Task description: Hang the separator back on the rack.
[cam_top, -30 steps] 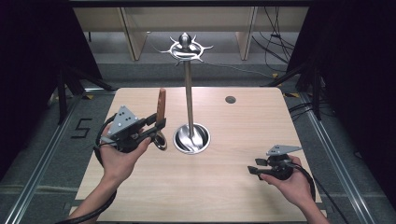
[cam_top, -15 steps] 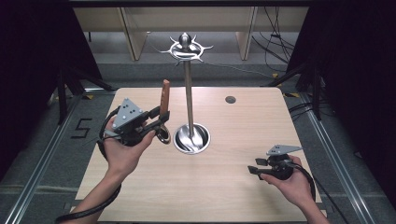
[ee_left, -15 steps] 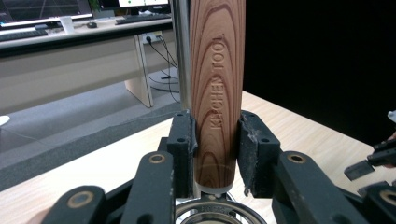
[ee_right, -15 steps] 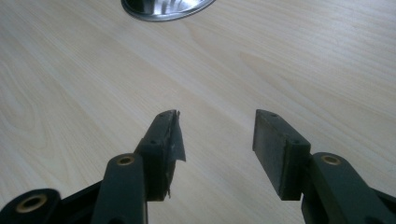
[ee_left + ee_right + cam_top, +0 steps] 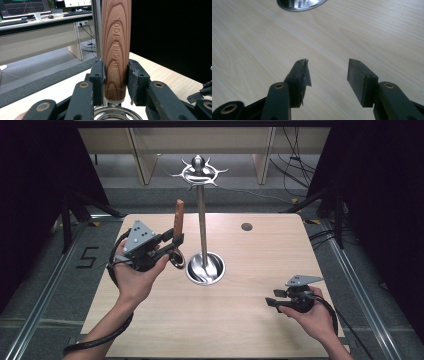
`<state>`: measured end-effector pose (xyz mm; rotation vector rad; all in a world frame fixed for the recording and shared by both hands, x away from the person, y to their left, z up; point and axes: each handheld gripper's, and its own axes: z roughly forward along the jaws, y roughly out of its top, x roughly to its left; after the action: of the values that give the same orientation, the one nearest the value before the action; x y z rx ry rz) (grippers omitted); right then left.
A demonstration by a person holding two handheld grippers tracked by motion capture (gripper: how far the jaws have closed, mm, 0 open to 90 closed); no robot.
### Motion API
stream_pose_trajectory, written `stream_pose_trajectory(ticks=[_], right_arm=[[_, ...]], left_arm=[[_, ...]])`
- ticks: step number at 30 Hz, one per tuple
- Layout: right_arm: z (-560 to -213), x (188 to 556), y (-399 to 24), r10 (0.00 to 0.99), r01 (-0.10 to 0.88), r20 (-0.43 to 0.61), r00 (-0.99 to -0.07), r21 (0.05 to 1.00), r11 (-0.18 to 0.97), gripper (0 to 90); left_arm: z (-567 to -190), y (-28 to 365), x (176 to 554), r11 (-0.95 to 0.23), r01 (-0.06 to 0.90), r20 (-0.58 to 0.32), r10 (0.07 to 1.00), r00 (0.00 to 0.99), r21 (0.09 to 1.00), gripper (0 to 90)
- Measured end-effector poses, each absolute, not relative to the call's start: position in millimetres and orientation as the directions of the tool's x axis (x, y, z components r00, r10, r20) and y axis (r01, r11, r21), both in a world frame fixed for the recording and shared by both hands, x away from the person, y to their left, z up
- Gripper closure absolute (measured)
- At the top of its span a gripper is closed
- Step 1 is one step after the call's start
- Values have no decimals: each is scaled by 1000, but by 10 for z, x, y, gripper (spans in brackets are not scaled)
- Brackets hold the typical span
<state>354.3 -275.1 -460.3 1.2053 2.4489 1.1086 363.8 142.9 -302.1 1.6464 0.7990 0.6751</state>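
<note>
Wooden-handled kitchen tool [image 5: 178, 220], long axis upright, clamped in left gripper [image 5: 172, 241] at frame centre-left, just left of the hanging stand [image 5: 201, 215]; right gripper [image 5: 272, 302], jaws apart and empty, lay lower right.

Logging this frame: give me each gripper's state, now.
Left gripper: shut on the wooden-handled kitchen tool.
Right gripper: open, holding nothing.

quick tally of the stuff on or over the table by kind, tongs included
tongs: 2 (left, right)
wooden-handled kitchen tool: 1
metal hanging stand: 1
total: 4
</note>
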Motion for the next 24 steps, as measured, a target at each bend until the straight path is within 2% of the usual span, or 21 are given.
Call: stream_pose_trajectory(ticks=[1,3,24], right_arm=[[-4604,3544,-2753,747,599,140,-650,699,390,509],[-4603,3543,-2752,747,599,140,-650,700,390,509],[-4600,3532,-2747,750,602,145,-645,700,383,509]], left_arm=[[-3014,1433,3658,-150,132,38,788,614,980,679],[-3008,1420,3643,-132,159,8,792,610,978,679],[-2909,1352,3725,-121,138,12,790,613,983,679]])
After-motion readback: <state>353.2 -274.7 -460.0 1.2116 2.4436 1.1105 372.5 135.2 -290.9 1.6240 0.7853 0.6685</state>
